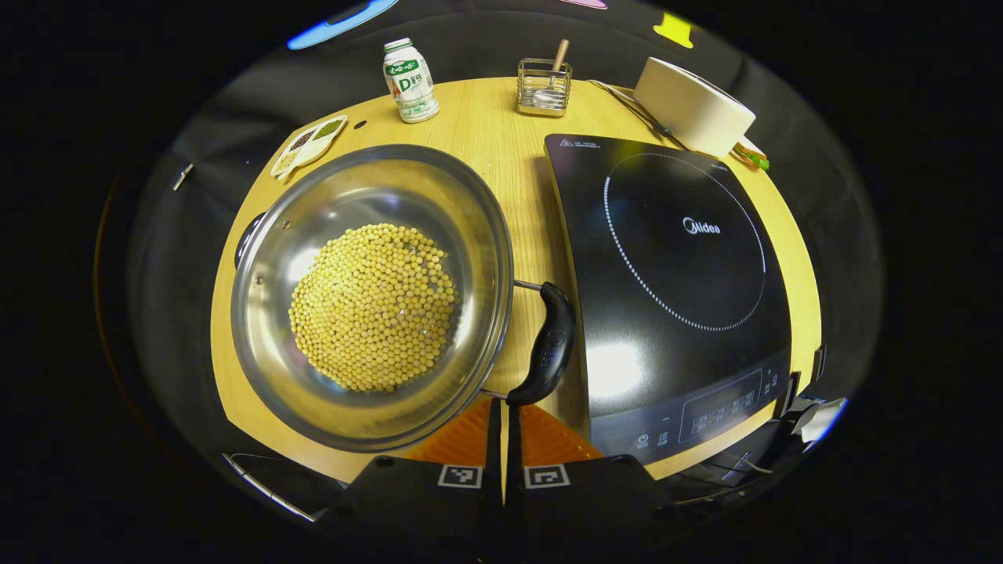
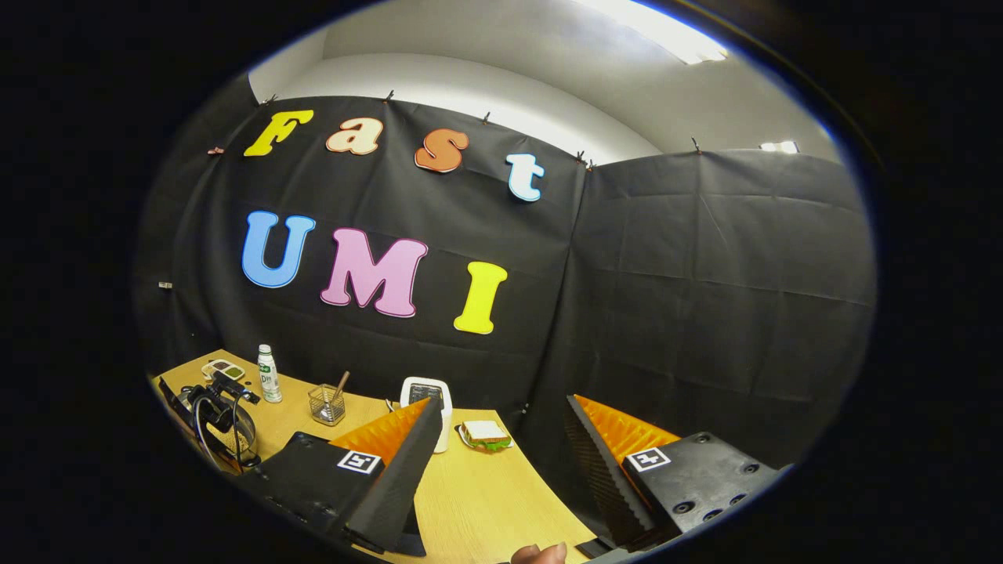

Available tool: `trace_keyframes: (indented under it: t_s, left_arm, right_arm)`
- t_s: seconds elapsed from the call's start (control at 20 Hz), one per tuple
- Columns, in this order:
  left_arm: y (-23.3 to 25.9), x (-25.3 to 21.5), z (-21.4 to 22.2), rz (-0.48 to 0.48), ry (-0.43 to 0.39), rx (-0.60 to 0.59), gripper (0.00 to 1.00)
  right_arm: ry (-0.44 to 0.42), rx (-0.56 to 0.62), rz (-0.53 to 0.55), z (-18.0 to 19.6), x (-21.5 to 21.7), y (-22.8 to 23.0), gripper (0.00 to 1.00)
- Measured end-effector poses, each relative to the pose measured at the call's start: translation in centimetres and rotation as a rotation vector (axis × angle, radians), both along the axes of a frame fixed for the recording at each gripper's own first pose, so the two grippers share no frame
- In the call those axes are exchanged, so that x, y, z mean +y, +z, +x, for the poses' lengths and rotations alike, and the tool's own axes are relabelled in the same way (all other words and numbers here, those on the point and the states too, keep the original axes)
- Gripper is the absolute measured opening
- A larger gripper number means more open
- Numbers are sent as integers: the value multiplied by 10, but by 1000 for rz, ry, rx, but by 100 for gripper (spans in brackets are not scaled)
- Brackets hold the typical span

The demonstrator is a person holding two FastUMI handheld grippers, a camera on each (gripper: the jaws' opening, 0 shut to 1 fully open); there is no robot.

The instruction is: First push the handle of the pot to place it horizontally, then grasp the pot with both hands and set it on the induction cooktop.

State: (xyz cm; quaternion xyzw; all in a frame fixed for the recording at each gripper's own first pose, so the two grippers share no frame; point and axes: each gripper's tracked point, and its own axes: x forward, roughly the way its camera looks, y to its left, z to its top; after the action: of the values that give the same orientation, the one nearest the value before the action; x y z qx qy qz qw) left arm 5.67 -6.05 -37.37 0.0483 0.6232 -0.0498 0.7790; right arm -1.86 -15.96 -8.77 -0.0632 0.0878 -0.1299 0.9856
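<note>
In the left gripper view the left gripper (image 1: 504, 439) sits at the bottom centre with its two fingers drawn together, only a thin slit between them and nothing held; their tips reach the lower end of the pot's black handle (image 1: 548, 345), though whether they touch it cannot be told. The pot (image 1: 372, 294), steel and holding a mound of yellow beans (image 1: 374, 307), fills the left half of the frame on the wooden table (image 1: 501, 149). The handle stands between the pot and the induction cooktop (image 1: 674, 290), which lies right of centre. Along the top edge stand a white bottle (image 1: 410, 81), a wire holder (image 1: 544, 88) and a white appliance (image 1: 693, 106); a small sample dish (image 1: 309, 146) lies upper left. In the right gripper view the right gripper (image 2: 501, 454) is spread wide and empty at the bottom of the frame, raised above the table, with a sandwich (image 2: 486, 435) seen between its fingers.
</note>
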Motion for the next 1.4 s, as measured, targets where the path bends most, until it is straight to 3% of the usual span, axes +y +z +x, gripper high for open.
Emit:
trace_keyframes:
  t_s: [0.6,0.9,1.05,1.2,1.3,1.4]
  left_arm:
    - [-4,-20,64,-18,30,-22,5]
    - [-5,-21,71,-13,33,-30,6]
    - [5,-18,65,13,-29,-66,5]
    - [20,-28,55,-33,-81,-100,6]
    - [32,-19,52,-11,-110,-152,12]
    - [43,-8,50,21,-137,-206,42]
  right_arm:
    - [2,29,-9,29,-1,-17,98]
    - [8,50,-14,41,7,-26,98]
    - [17,50,-16,42,13,-25,98]
    - [36,52,-7,44,24,-25,98]
    - [51,55,2,44,34,-24,98]
    - [66,54,10,43,46,-24,98]
